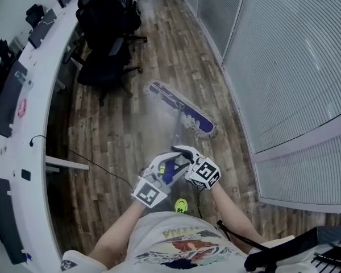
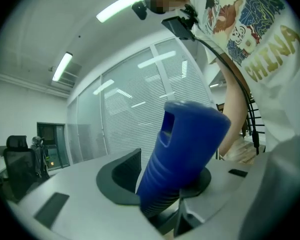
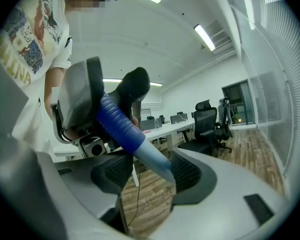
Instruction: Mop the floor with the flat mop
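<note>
1. the flat mop [image 1: 182,110] lay with its head flat on the wooden floor [image 1: 131,135]. it sat diagonally, far from the person and just beside the foot of the glass partition [image 1: 284,56] on the right. its handle [image 1: 175,131] rose back to both claws in front of the person's body.
2. the left claw [image 2: 162,179] was closed on the blue grip [image 2: 182,149] at the top end of the handle. the grip leaned between the pads, so contact appeared to sit low on them.
3. the right claw [image 3: 150,176] was closed on the pale tapered part just below that grip. contact was plain at one pad and less plain at the other.
4. risk: both claws sat close together at the top end. leverage over the head was judged poor, so a hard push could let the head swing or the handle twist in the pads.
5. risk: the right end of the head could strike the partition foot if a stroke ran further right.
6. risk: a cable [image 1: 96,164] ran over the floor from the surface [image 1: 37,95] on the left towards the person. a stroke to the near left could snag it.
7. risk: the office chairs [image 1: 105,38] stood at the far left. a long far stroke could knock their bases.
</note>
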Demonstrator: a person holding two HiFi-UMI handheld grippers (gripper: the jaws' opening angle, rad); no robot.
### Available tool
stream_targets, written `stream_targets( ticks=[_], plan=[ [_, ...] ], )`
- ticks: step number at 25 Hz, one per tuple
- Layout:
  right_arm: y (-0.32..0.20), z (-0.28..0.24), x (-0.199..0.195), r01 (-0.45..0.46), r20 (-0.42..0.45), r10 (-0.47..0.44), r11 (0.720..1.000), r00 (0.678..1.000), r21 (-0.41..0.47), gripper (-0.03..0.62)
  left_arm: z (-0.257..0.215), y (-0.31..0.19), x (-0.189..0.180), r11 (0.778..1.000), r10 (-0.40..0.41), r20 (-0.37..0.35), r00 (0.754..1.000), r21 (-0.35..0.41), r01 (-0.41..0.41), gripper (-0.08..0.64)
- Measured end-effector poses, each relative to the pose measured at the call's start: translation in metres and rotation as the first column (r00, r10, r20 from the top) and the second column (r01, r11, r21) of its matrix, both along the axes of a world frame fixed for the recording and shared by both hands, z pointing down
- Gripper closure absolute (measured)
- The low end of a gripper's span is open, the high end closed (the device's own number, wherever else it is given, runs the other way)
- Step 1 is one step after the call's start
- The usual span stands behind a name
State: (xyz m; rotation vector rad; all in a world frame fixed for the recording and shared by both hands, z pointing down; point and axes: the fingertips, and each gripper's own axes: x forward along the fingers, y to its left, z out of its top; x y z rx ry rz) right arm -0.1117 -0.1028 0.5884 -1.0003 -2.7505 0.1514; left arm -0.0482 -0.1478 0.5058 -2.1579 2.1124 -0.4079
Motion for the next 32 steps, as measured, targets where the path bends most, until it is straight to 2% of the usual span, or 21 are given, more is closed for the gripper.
stream_targets(
  ticks=[2,7,12,17,22,27,32],
  plan=[
    [-0.009,0.002,-0.02,-0.001,0.005,0.001,1.0,1.0,0.004,0.368,0.003,-0.008,-0.018,1.0,0.014,0.002,1.0,-0.003,-0.014,0.433],
    [-0.042,0.029,-0.09,0.023,-0.046,-0.019,0.996,0.999,0.083,0.367,0.033,-0.043,-0.081,0.997,0.071,0.032,0.997,-0.041,-0.07,0.425],
    [-0.088,0.021,-0.19,0.002,-0.071,0.004,0.996,0.997,0.084,0.367,0.024,-0.088,-0.179,0.993,0.109,0.036,0.993,-0.038,-0.108,0.423],
    [-0.13,0.009,-0.295,-0.054,-0.055,0.057,0.997,0.997,0.05,0.367,0.01,-0.127,-0.285,0.992,0.125,0.021,0.992,-0.012,-0.125,0.423],
    [-0.167,0.017,-0.37,-0.064,-0.076,0.069,0.996,0.995,0.07,0.367,0.02,-0.163,-0.357,0.988,0.152,0.024,0.988,-0.038,-0.151,0.423],
    [-0.211,0.016,-0.437,-0.066,-0.065,0.069,0.997,0.995,0.05,0.364,0.02,-0.207,-0.425,0.99,0.142,0.03,0.989,-0.021,-0.142,0.42],
    [-0.265,0.012,-0.516,-0.059,-0.049,0.06,0.998,0.997,0.015,0.36,0.012,-0.26,-0.509,0.996,0.093,-0.004,0.996,0.006,-0.093,0.42]
  ],
)
